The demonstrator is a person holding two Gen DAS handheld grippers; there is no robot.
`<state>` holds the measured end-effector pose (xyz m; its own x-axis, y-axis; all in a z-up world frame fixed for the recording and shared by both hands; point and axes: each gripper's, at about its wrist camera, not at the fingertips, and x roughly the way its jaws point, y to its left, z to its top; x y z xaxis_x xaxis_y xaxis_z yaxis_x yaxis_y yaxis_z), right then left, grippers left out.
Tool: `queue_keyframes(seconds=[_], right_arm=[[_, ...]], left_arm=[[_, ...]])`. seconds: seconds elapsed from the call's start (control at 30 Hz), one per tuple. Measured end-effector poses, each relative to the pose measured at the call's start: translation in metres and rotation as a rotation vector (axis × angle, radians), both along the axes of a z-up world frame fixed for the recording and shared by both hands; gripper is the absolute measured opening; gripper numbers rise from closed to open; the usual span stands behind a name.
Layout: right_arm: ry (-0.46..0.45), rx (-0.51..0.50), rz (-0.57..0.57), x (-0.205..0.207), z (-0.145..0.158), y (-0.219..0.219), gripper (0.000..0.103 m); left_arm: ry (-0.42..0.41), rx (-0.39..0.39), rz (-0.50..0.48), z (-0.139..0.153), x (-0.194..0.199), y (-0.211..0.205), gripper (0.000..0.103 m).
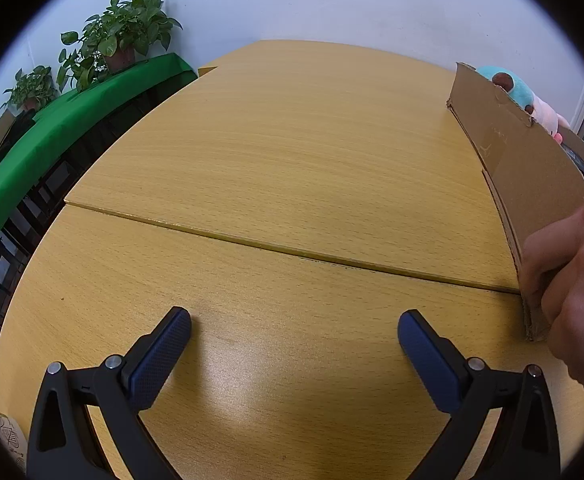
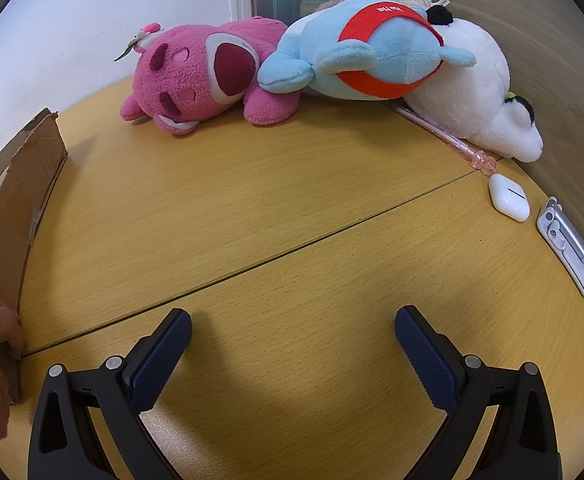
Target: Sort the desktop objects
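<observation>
Both of my grippers hover empty over the wooden table [image 1: 292,152], jaws spread wide apart.

My left gripper [image 1: 294,330] faces bare tabletop; a cardboard box [image 1: 523,176] stands at the right, and a hand [image 1: 571,280] grips its near corner. My right gripper [image 2: 293,330] sees that box at the left edge. At the far side a pink plush [image 2: 196,76], a blue plush [image 2: 371,48] and a white plush [image 2: 471,92] lie bunched together, touching. At the right, a pink pen [image 2: 447,136] lies beside the white plush, then a white earbud case [image 2: 508,197], then a grey folding stand [image 2: 567,246] nearest me.
</observation>
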<state>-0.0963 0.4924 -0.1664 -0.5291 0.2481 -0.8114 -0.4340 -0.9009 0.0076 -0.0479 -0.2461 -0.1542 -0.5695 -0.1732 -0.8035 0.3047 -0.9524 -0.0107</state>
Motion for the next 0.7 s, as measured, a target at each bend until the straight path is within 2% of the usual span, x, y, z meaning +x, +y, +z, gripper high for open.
queue_keyframes(seconds=[0.7], right_arm=[[-0.001, 0.0, -0.003, -0.0004, 0.0004, 0.0005, 0.103]], left_arm=[[0.0, -0.001, 0.023, -0.0006, 0.0002, 0.0004, 0.103]])
